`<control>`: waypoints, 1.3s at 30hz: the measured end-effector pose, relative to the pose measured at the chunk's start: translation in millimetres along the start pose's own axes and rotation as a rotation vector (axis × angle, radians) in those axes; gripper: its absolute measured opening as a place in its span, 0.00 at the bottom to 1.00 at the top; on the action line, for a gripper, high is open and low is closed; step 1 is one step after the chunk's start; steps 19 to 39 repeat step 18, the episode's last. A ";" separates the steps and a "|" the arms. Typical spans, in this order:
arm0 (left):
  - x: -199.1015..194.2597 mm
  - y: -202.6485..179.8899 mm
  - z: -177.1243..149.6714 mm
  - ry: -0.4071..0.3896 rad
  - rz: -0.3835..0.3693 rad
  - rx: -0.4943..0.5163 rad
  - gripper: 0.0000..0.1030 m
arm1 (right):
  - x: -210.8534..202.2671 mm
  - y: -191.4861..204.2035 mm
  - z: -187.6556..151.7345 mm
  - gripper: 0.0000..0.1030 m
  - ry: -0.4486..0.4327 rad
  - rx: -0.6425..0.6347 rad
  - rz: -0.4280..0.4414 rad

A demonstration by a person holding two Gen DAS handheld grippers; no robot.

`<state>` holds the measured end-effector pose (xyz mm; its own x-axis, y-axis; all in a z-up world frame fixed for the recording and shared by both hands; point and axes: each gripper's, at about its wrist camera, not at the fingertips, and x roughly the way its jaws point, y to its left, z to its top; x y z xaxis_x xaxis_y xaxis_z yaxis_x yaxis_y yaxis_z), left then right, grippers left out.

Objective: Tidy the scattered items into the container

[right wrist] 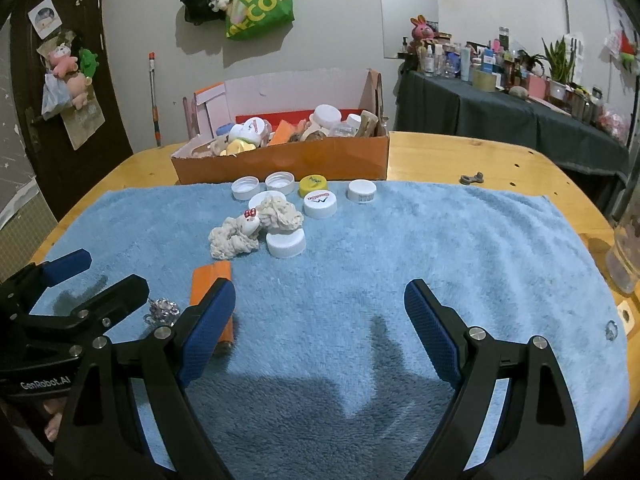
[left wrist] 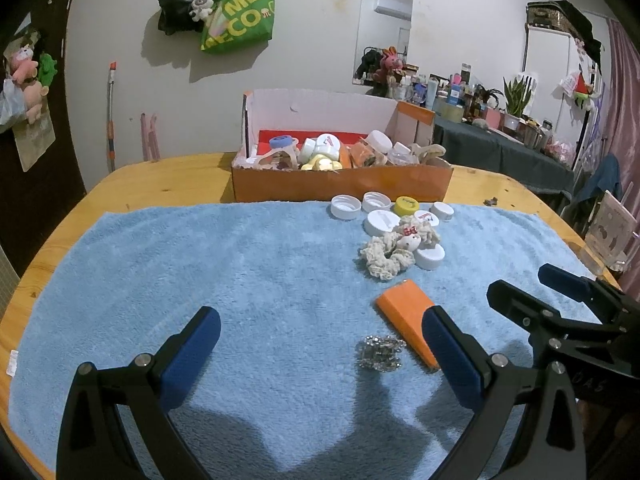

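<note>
While hovering low over the blue towel [left wrist: 200,264], left gripper [left wrist: 320,344] with jaws wide apart, nothing between them. Right gripper [right wrist: 320,312] likewise spread open and empty, above the towel's near part. Seen from the left wrist, right gripper [left wrist: 560,284] just to the right, past the towel's near right area.

Orange cardboard box [left wrist: 340,188] on the wooden table [left wrist: 160,180], touching the towel's far edge, already heaped with caps, tubs and other small things.

On the towel, near its far edge just in front of the box: two upturned white caps [left wrist: 345,207], a yellow cap [left wrist: 407,205], a white cap with red print [right wrist: 320,202], more plain white caps [right wrist: 362,191]. Slightly nearer on the towel, a cream scrunchie [left wrist: 386,258] with a small red-bowed charm, touching another white cap [right wrist: 286,242]. Nearer still, an orange block [left wrist: 404,306] lying flat, partly hidden behind the left gripper's right finger. Beside it, a small shiny silver clump [left wrist: 380,354], nature unclear.
</note>
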<state>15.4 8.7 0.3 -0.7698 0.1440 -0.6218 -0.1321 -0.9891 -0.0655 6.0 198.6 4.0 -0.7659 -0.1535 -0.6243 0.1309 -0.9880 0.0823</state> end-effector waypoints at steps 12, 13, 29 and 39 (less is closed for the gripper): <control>-1.1 0.6 0.1 -0.013 0.015 0.002 1.00 | 5.1 -2.6 -3.3 0.84 0.015 0.015 0.004; -1.1 0.5 0.0 -0.015 0.014 0.002 1.00 | 5.3 -2.6 -3.3 0.84 0.014 0.015 0.004; -0.5 0.6 0.5 -0.004 0.016 0.002 1.00 | 6.2 -3.0 -3.3 0.84 0.017 0.014 0.004; -0.5 0.6 0.5 -0.004 0.016 0.002 1.00 | 6.2 -3.0 -3.3 0.84 0.017 0.014 0.004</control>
